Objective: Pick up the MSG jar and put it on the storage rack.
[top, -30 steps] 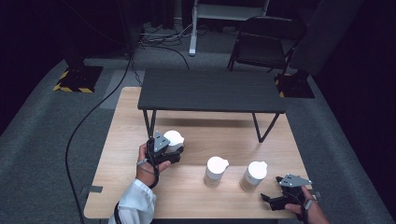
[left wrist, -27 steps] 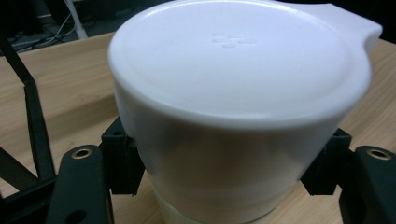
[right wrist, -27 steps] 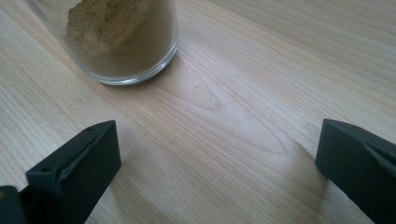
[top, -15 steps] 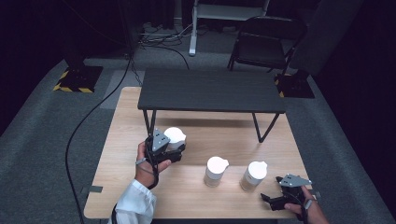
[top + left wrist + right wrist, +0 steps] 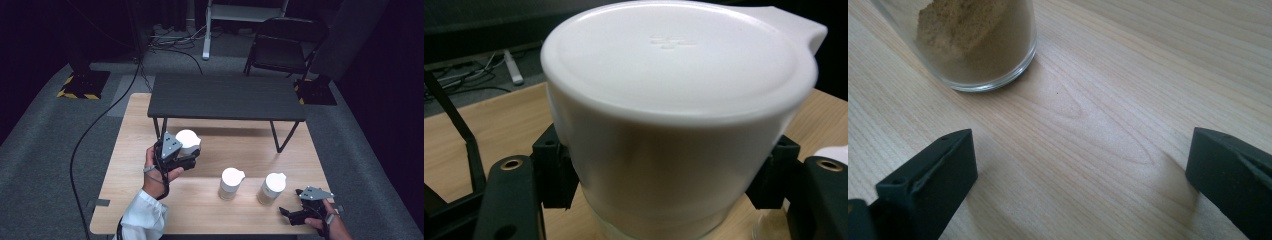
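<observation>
White-lidded jar (image 5: 674, 115) sits clamped between the left gripper's (image 5: 181, 159) jaws.

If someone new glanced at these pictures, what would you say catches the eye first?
First, the white-lidded jar clamped in the left gripper, held up at the left of the wooden table; in the left gripper view its lid looms large. Next, two more white-lidded jars stand side by side near the table's front edge. The right gripper rests open at the front right corner.
</observation>
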{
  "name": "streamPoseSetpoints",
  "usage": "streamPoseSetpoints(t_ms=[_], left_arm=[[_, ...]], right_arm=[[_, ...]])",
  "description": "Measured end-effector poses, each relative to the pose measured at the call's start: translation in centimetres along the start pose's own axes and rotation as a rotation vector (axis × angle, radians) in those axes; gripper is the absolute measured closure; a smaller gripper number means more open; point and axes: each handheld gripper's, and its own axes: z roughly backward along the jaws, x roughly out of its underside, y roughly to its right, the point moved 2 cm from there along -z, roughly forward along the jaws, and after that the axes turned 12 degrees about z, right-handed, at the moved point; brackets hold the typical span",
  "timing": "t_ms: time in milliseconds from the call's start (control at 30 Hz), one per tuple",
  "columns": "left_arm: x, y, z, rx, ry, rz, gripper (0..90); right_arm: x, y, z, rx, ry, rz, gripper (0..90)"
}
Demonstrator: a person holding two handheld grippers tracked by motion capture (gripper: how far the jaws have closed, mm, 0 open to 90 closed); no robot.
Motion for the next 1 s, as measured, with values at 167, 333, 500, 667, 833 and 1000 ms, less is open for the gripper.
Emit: streamPoseSetpoints(t_ms=[167, 333, 500, 667, 833, 1000], left_arm=[[-1.7, 0.2, 0.8, -0.004, 0.021, 0.006, 30.2], [-3.1, 0.5, 1.1, -0.001, 0.031, 0.015, 30.2], [-4.3, 0.8, 1.2, 0.006, 0.049, 0.026, 30.3], [-5.4, 1.2, 1.2, 0.007, 0.054, 0.023, 30.2], [-6.3, 1.3, 1.1, 0.006, 0.059, 0.029, 30.2], [-7.3, 1.5, 0.9, 0.000, 0.064, 0.029, 30.2]], right_arm=[[0.0, 0.0, 0.0, 0.000, 0.000, 0.000, 0.0], [0.0, 0.0, 0.0, 0.000, 0.000, 0.000, 0.0], [0.0, 0.0, 0.0, 0.000, 0.000, 0.000, 0.0], [0.0, 0.0, 0.0, 0.000, 0.000, 0.000, 0.0], [0.0, 0.0, 0.0, 0.000, 0.000, 0.000, 0.0], [0.0, 0.0, 0.0, 0.000, 0.000, 0.000, 0.0]])
